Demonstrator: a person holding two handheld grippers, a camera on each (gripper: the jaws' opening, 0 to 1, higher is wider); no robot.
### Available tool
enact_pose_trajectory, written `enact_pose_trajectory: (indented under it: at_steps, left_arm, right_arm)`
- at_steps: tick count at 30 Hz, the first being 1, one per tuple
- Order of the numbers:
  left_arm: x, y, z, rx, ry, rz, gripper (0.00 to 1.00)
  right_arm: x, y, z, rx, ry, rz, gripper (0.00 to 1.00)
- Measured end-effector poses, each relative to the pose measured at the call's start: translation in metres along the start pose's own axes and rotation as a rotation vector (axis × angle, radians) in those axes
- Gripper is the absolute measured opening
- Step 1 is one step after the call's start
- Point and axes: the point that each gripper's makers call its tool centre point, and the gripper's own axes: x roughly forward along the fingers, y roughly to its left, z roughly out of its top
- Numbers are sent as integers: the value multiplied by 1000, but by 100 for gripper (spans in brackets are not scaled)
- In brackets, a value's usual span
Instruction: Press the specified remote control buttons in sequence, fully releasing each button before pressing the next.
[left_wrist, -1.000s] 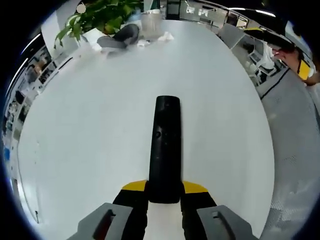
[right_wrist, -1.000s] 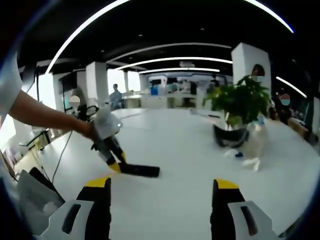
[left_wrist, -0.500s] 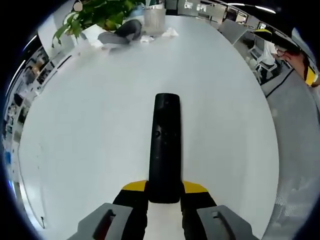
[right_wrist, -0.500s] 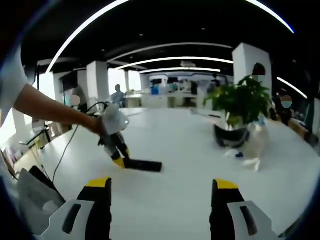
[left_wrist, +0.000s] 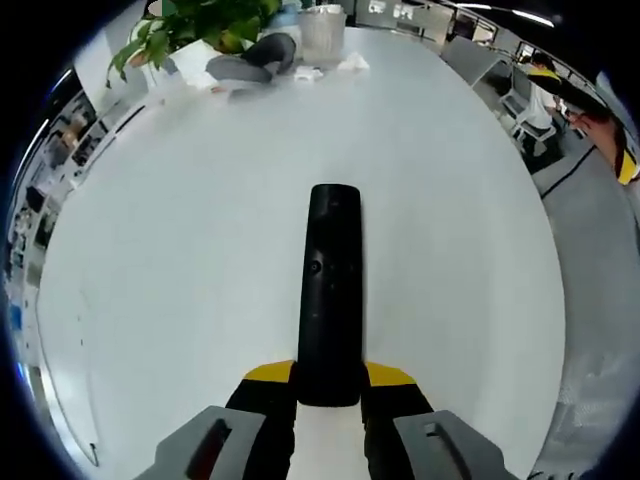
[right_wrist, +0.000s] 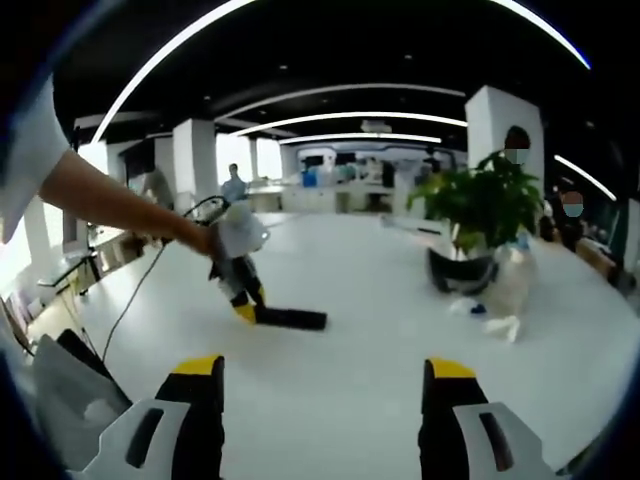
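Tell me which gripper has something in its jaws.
The left gripper, shut on the long black remote control; the right gripper stands open with nothing between its jaws.

remote (left_wrist: 330, 290) near end hidden between left tongs (left_wrist: 330, 385); its buttons too small to tell.

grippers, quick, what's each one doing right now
Left gripper: shut on the black remote control, held above the white table.
Right gripper: open, holding nothing.
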Motion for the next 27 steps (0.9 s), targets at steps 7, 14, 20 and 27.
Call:
enact_pose_trajectory:
  at_steps: [7, 14, 20, 27]
  left_arm:
    - [1, 12, 1, -2, 10, -3, 23]
    - [1, 22, 3, 8, 31, -9, 23]
    - [2, 32, 4, 16, 45, -15, 23]
    - [2, 34, 5, 28, 62, -7, 24]
  right_arm:
    - [1, 2, -1, -10, 8, 5, 79]
    - [1, 3, -4, -15, 20, 9, 78]
    - [2, 3, -5, -13, 26, 12, 78]
    - [3, 4, -5, -25, 31, 13, 77]
